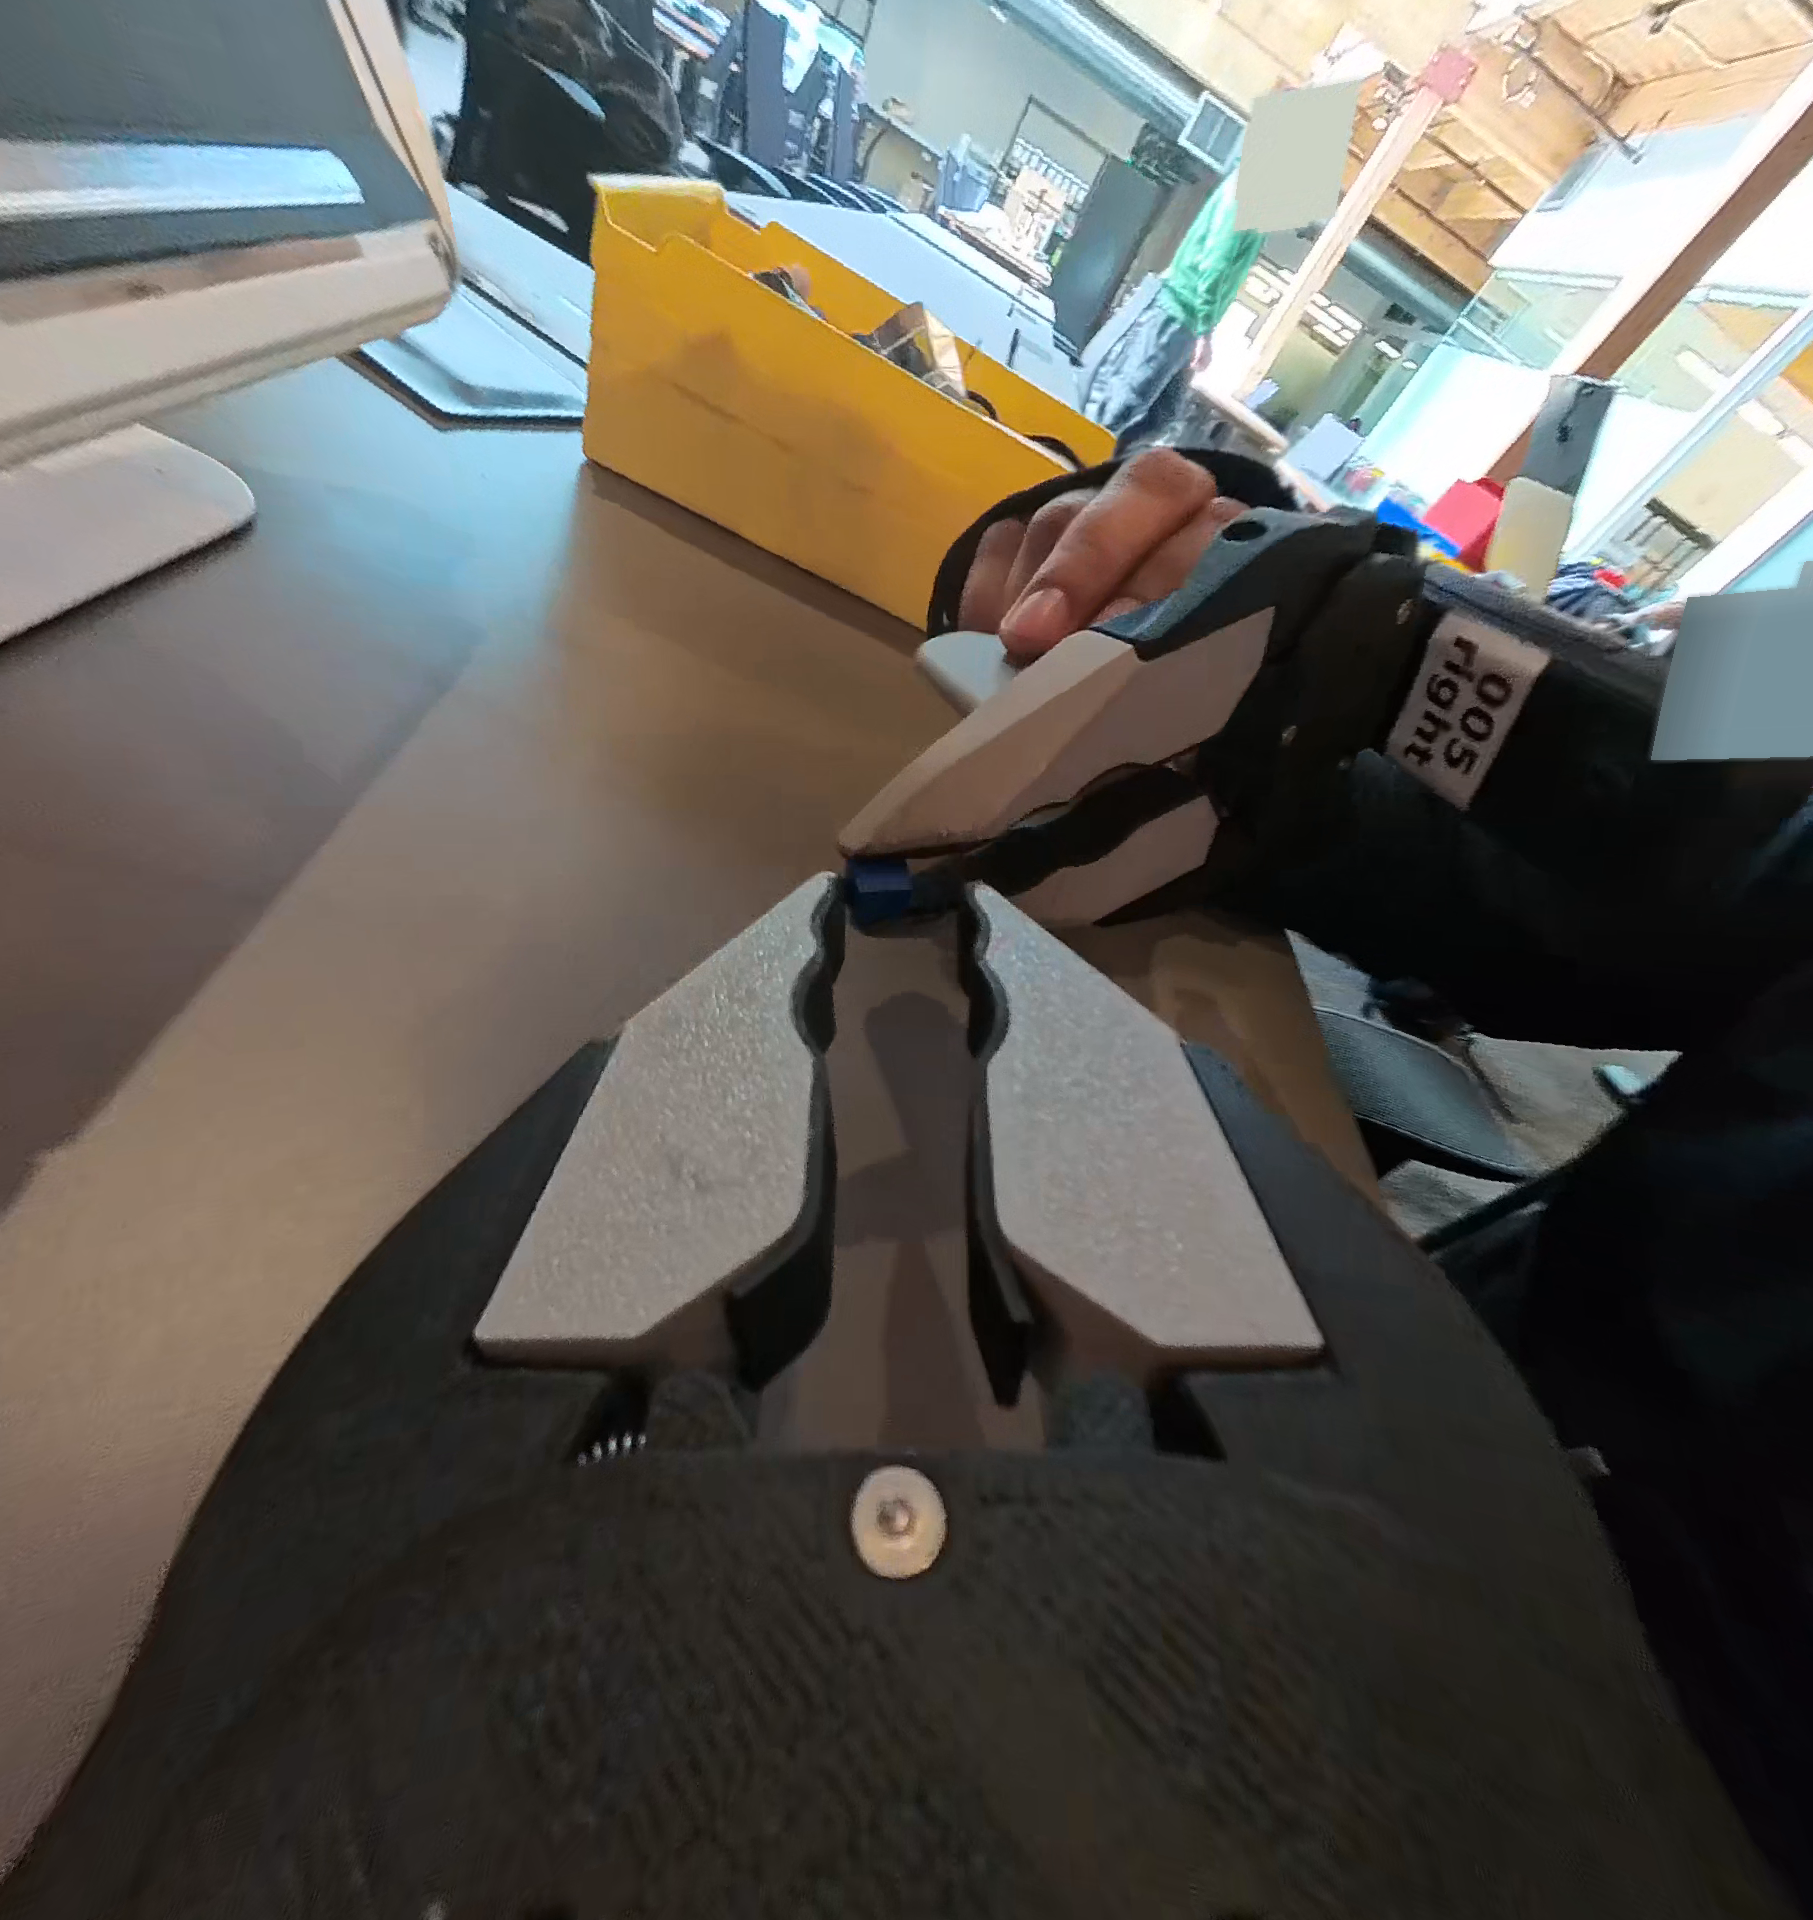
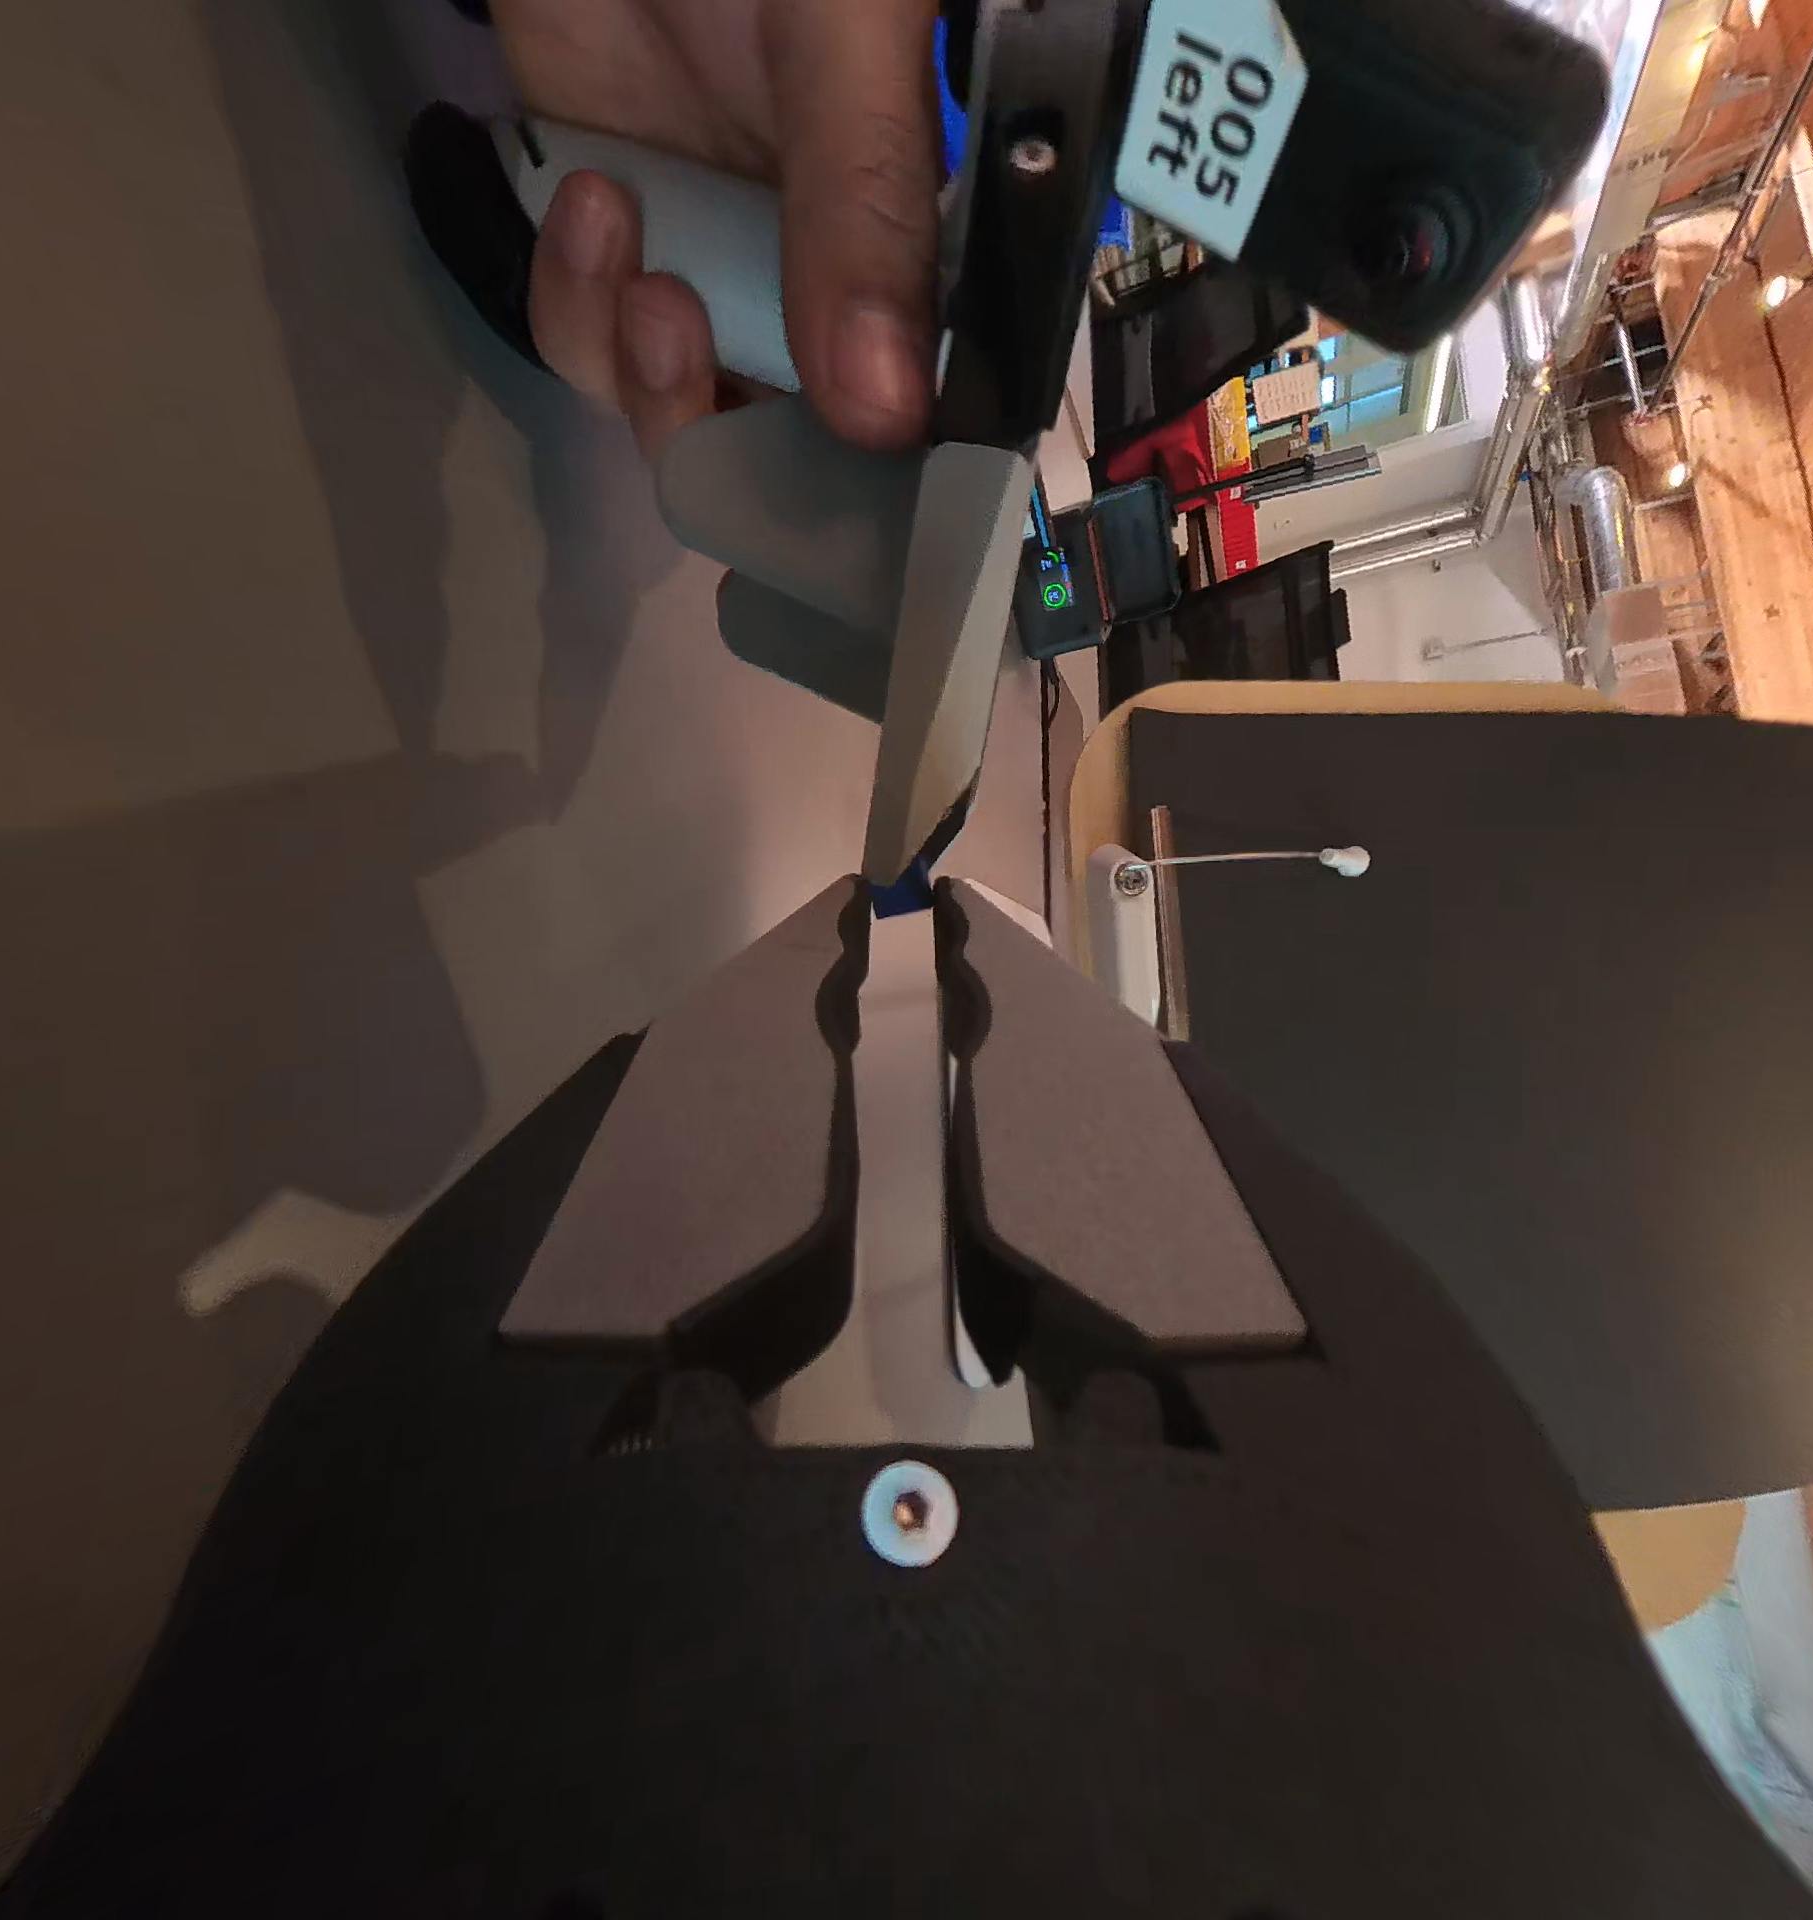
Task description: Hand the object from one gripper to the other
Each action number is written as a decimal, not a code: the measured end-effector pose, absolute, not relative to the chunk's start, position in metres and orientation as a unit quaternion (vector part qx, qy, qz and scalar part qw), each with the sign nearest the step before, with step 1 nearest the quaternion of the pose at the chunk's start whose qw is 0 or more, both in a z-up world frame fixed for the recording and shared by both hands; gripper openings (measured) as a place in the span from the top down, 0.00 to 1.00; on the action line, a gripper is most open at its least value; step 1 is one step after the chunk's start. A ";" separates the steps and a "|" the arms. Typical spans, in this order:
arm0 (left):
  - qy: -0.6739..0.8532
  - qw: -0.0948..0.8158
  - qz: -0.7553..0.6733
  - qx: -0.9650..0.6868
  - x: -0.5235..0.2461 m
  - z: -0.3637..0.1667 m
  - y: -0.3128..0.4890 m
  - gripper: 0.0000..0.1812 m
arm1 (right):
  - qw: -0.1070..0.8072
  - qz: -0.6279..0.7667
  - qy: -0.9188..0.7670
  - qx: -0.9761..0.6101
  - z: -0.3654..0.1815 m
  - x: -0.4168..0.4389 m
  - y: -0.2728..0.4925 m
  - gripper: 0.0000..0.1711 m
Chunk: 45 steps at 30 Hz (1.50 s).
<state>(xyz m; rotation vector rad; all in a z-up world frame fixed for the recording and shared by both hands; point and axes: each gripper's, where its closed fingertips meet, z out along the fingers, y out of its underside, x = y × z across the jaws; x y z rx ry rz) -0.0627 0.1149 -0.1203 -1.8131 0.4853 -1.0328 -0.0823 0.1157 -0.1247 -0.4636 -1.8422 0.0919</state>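
A small blue block (image 1: 874, 896) sits at the meeting point of both grippers, held above the brown table (image 1: 528, 790). My right gripper (image 2: 902, 896) is shut on the blue block (image 2: 904, 894), which fills the narrow gap between its tips. In the left wrist view the right gripper (image 1: 917, 857) comes in from the right, one finger above the block and one below. My left gripper (image 1: 897, 899) has its jaws apart, wider than the block, which lies against its left fingertip (image 1: 819, 914). In the right wrist view the left gripper's finger (image 2: 933, 707) reaches down to the block.
A yellow bin (image 1: 777, 384) holding several items stands on the table behind the grippers. A white monitor stand (image 1: 102, 499) is at the far left. In the right wrist view a dark board (image 2: 1504, 1039) with a white bracket lies to the right. A person stands far back. My two grippers' fingertips are within a few centimetres of each other.
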 end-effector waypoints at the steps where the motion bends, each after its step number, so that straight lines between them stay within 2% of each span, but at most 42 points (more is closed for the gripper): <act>1: 0.197 0.470 -0.435 -0.742 -0.062 -0.121 0.114 0.90 | 0.581 0.027 -0.791 -0.190 -0.125 -0.081 0.114 0.96; 3: 0.193 0.458 -0.450 -0.742 -0.060 -0.121 0.112 0.90 | 0.579 0.005 -0.795 -0.182 -0.125 -0.080 0.113 0.96; 5: 0.191 0.459 -0.431 -0.753 -0.063 -0.125 0.116 0.96 | 0.578 0.003 -0.797 -0.173 -0.126 -0.080 0.109 0.96; 8: 0.205 0.471 -0.392 -0.763 -0.067 -0.128 0.119 0.96 | 0.572 0.020 -0.795 -0.201 -0.128 -0.082 0.112 0.95; 12: 0.273 0.549 -0.205 -0.763 -0.083 -0.127 0.133 0.96 | 0.517 0.115 -0.784 -0.324 -0.136 -0.083 0.130 0.88; 14: 0.315 0.576 -0.113 -0.746 -0.086 -0.122 0.134 0.95 | 0.478 0.185 -0.763 -0.394 -0.138 -0.084 0.139 0.89; 19: 0.430 0.555 0.150 -0.697 -0.094 -0.130 0.136 0.95 | 0.367 0.392 -0.672 -0.510 -0.124 -0.084 0.142 0.85; 21: 0.462 0.556 0.211 -0.658 -0.089 -0.129 0.135 0.95 | 0.324 0.448 -0.645 -0.527 -0.122 -0.084 0.139 0.85; 26: 0.472 0.561 0.245 -0.634 -0.084 -0.124 0.134 0.95 | 0.245 0.525 -0.610 -0.541 -0.124 -0.086 0.126 0.87; 28: 0.475 0.557 0.264 -0.628 -0.085 -0.123 0.134 0.95 | 0.219 0.543 -0.600 -0.545 -0.126 -0.088 0.122 0.89; 29: 0.478 0.550 0.281 -0.625 -0.086 -0.124 0.135 0.95 | 0.207 0.555 -0.594 -0.544 -0.126 -0.088 0.120 0.93; 32: 0.487 0.539 0.313 -0.612 -0.088 -0.125 0.137 0.95 | 0.190 0.577 -0.569 -0.554 -0.126 -0.090 0.123 0.95; 36: 0.498 0.535 0.322 -0.602 -0.086 -0.125 0.135 0.95 | 0.158 0.605 -0.549 -0.555 -0.125 -0.090 0.121 0.93; 45: 0.471 0.559 0.255 -0.633 -0.082 -0.127 0.135 0.95 | 0.185 0.568 -0.567 -0.567 -0.129 -0.091 0.127 0.95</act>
